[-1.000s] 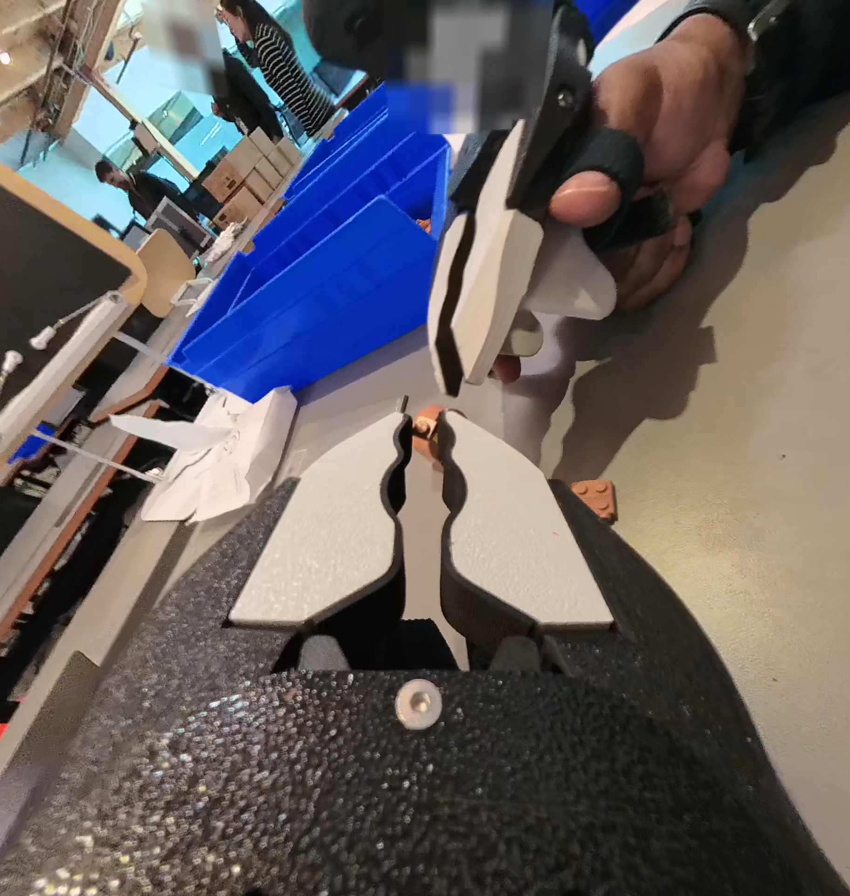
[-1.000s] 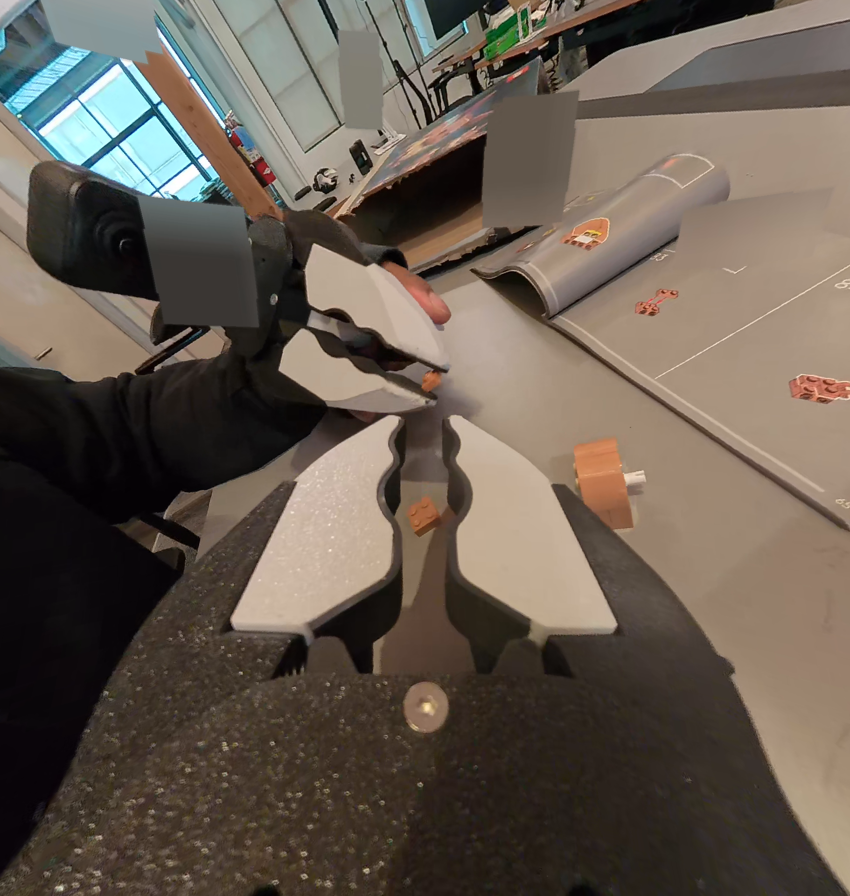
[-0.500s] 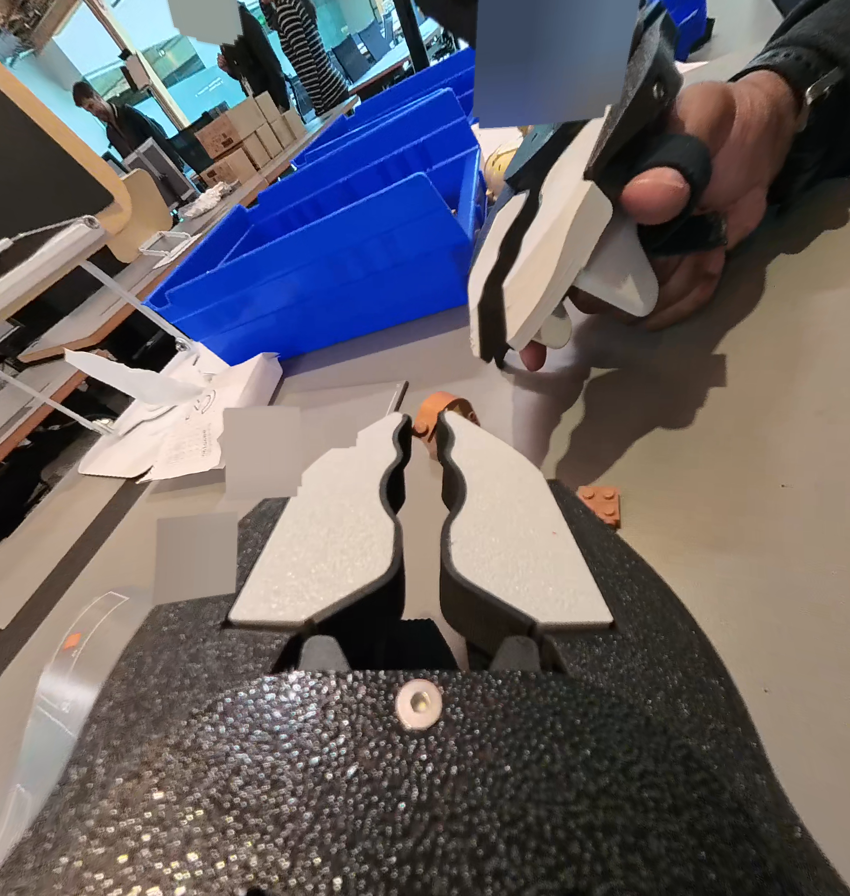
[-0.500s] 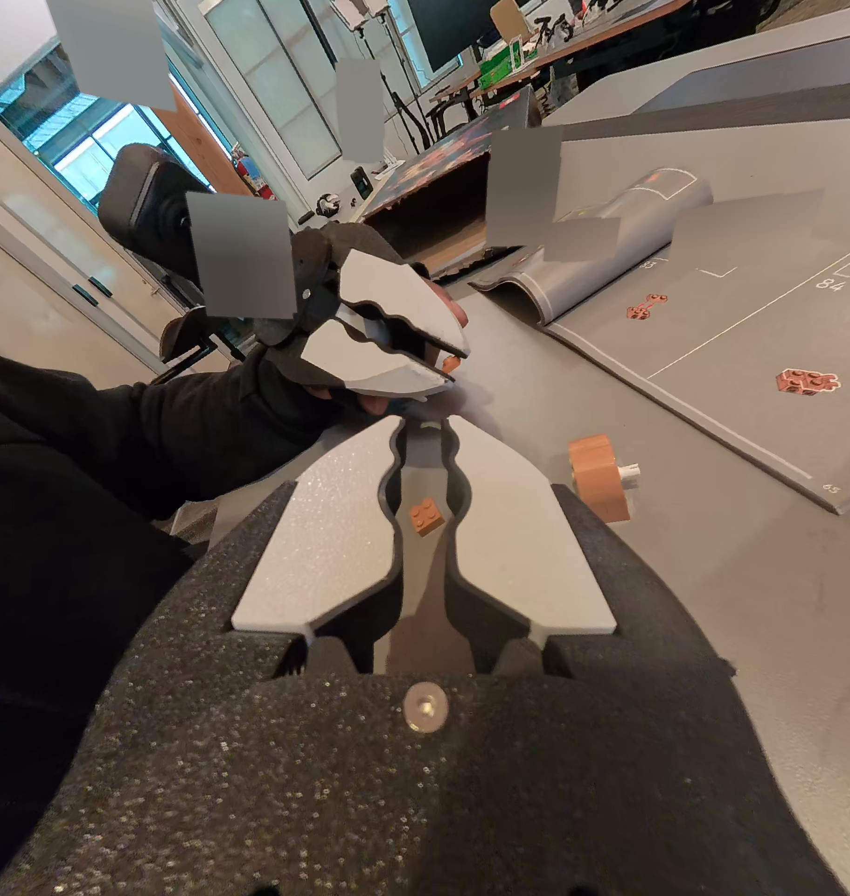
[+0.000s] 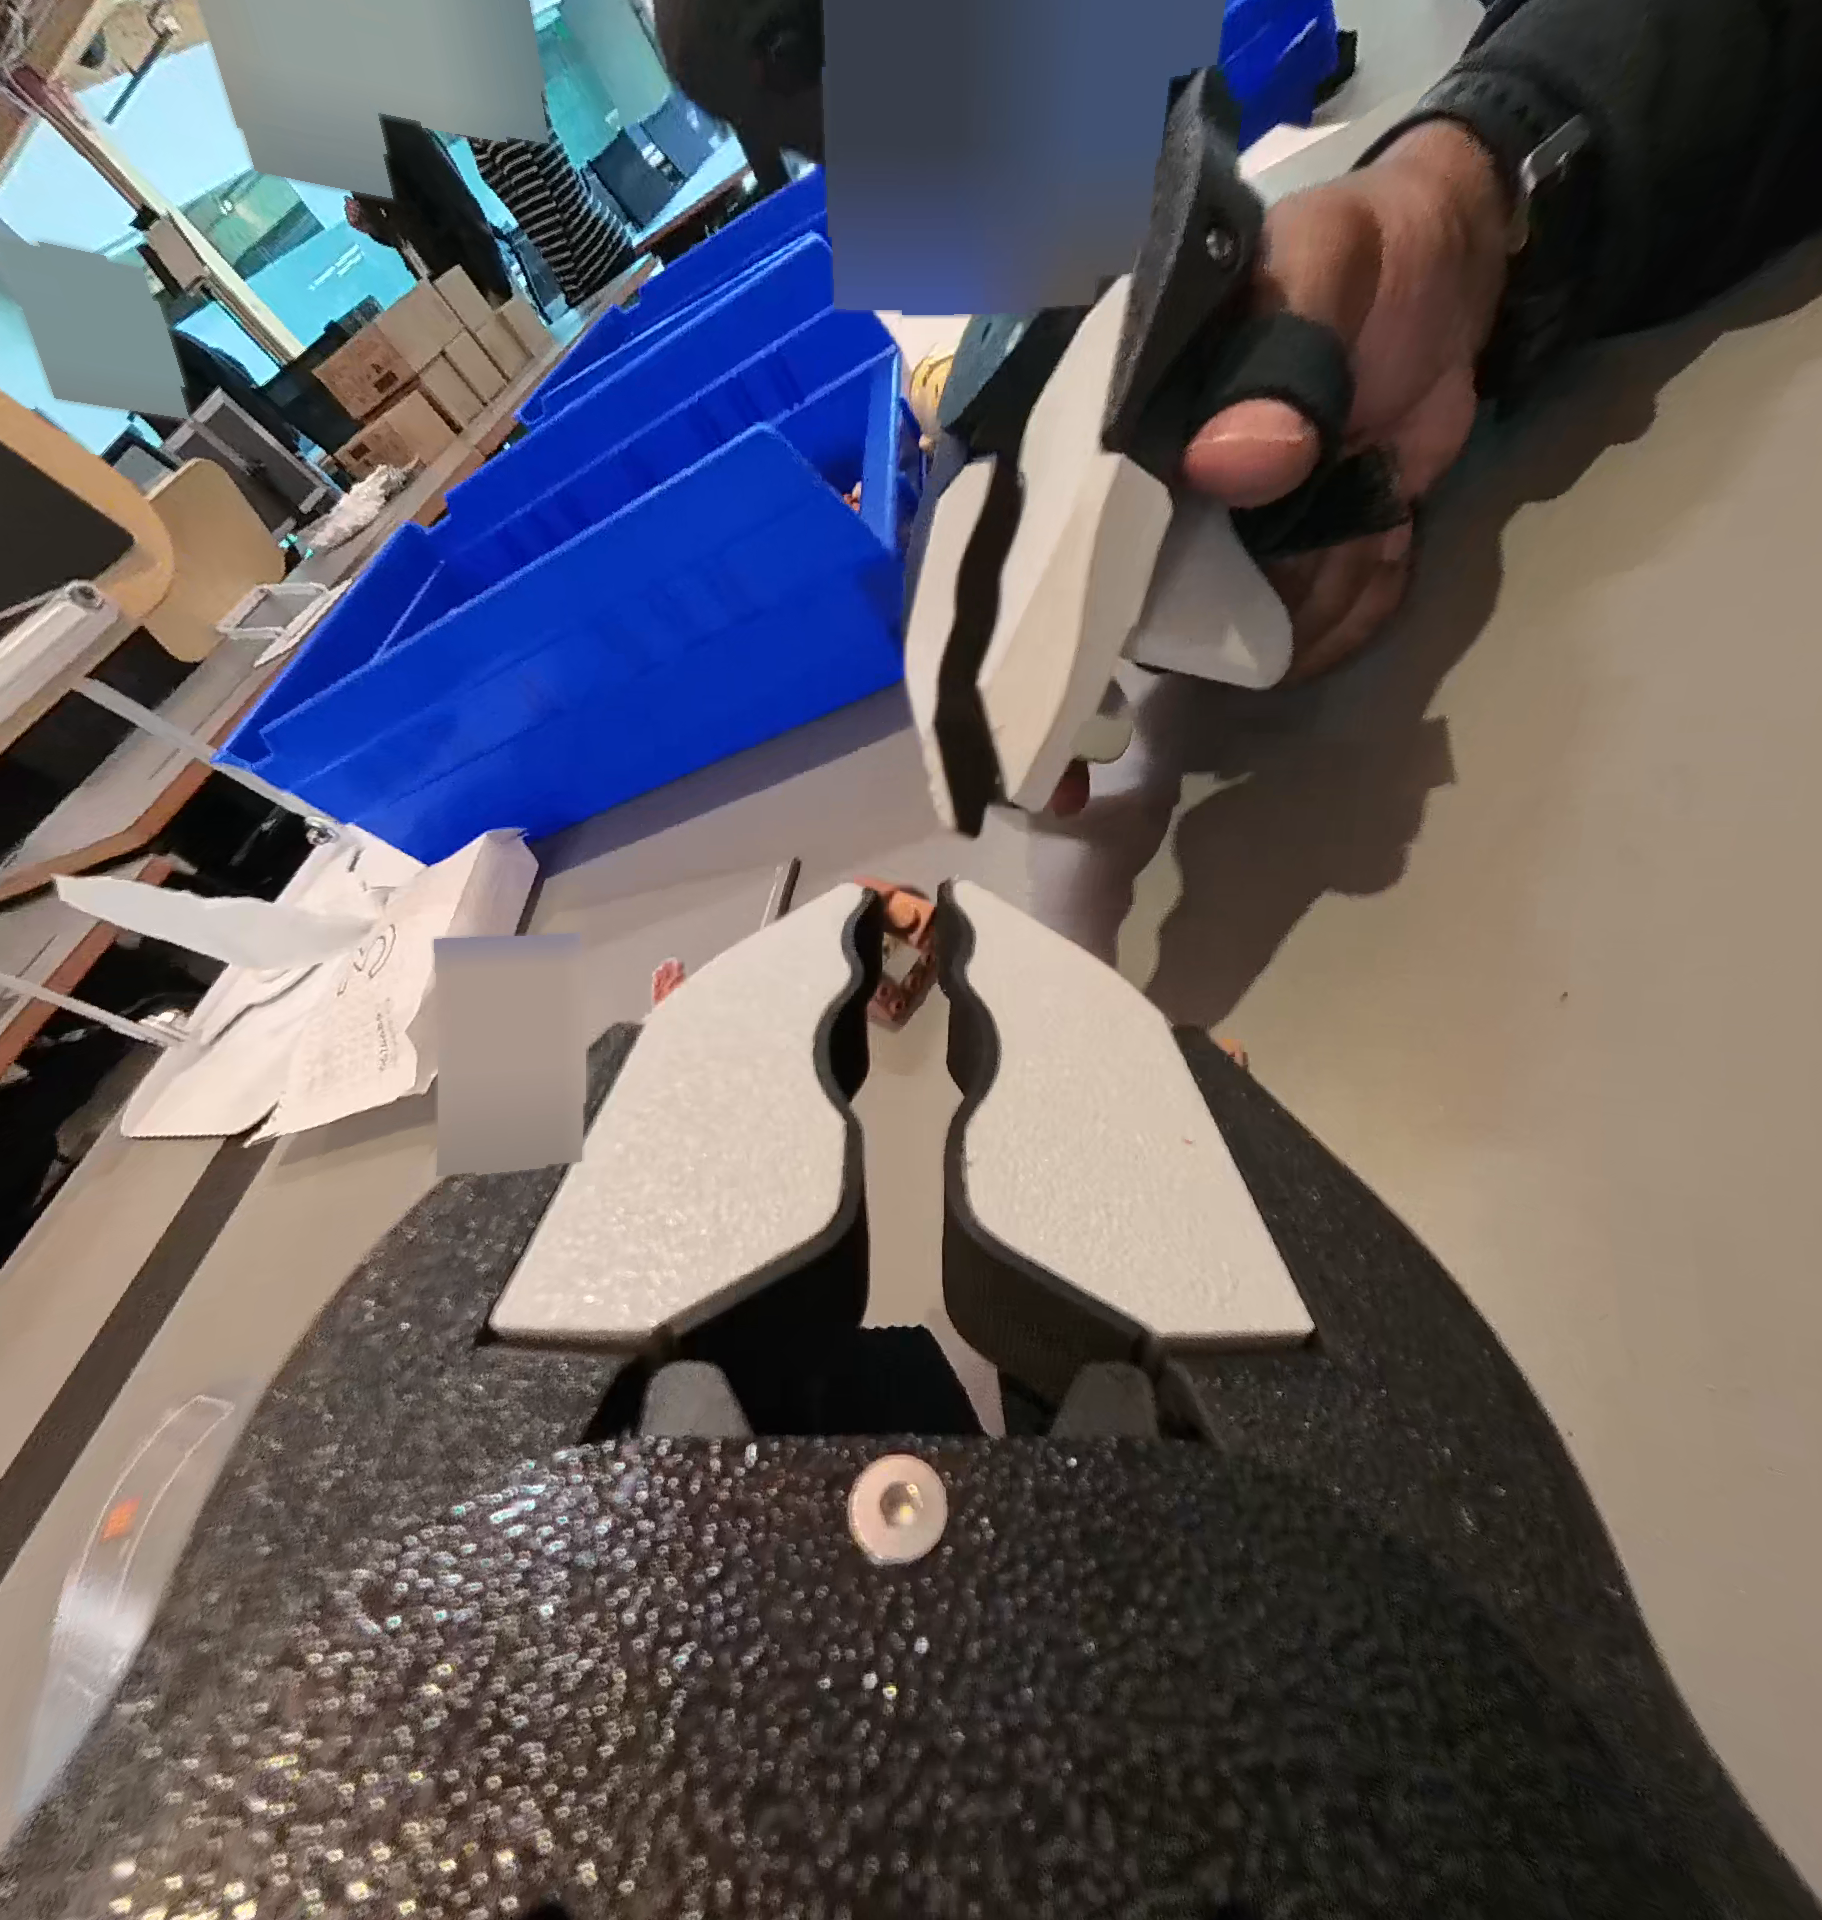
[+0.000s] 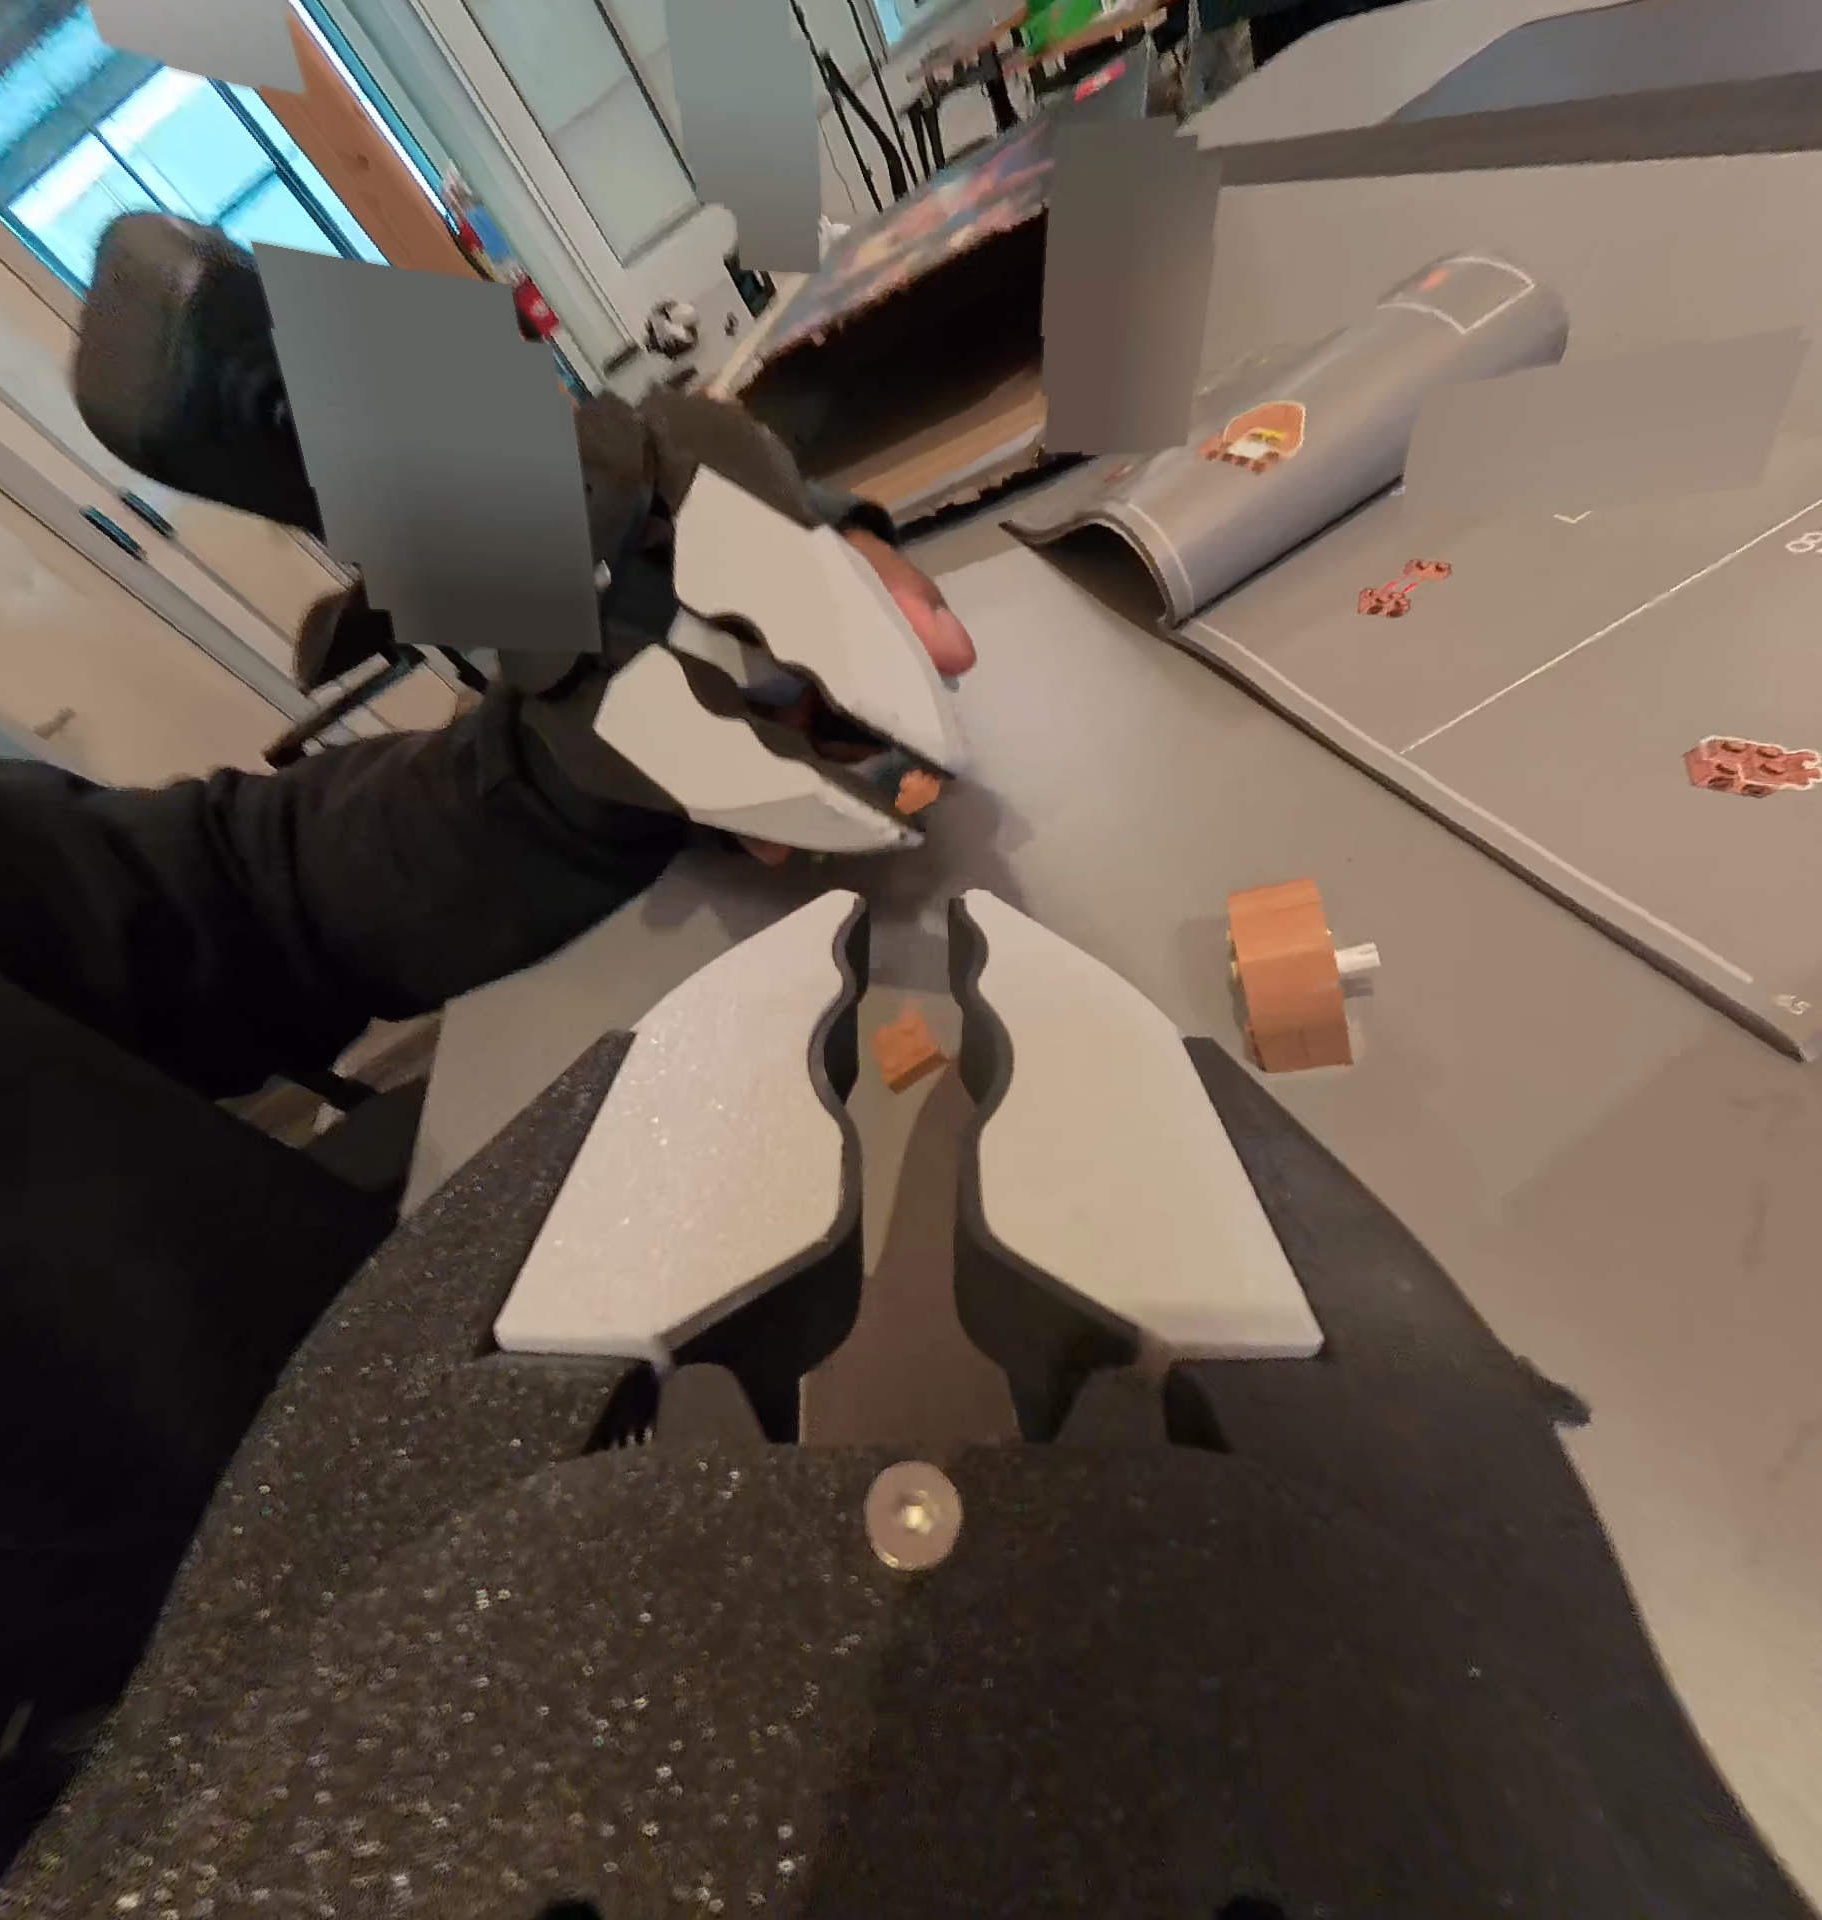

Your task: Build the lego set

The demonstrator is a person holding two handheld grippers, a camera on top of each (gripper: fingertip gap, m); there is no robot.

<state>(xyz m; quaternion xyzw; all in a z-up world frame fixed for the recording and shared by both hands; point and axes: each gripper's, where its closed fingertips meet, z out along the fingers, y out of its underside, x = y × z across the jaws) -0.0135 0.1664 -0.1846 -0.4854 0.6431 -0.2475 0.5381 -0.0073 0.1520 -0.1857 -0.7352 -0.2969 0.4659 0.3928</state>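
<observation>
Brown brick piece (image 5: 905, 951) clamped in left gripper (image 5: 902, 914).

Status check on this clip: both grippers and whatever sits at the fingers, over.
Left gripper shut on small brown brick piece. Right gripper open, above loose orange plate on table.

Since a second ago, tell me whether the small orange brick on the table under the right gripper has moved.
Cannot tell: the small orange brick keeps its spacing from the round tan block; only the view shifts.

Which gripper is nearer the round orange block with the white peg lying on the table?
Right. The right gripper hovers just beside the round orange block. The left gripper sits farther off, beyond the right one, holding a small orange piece.
</observation>
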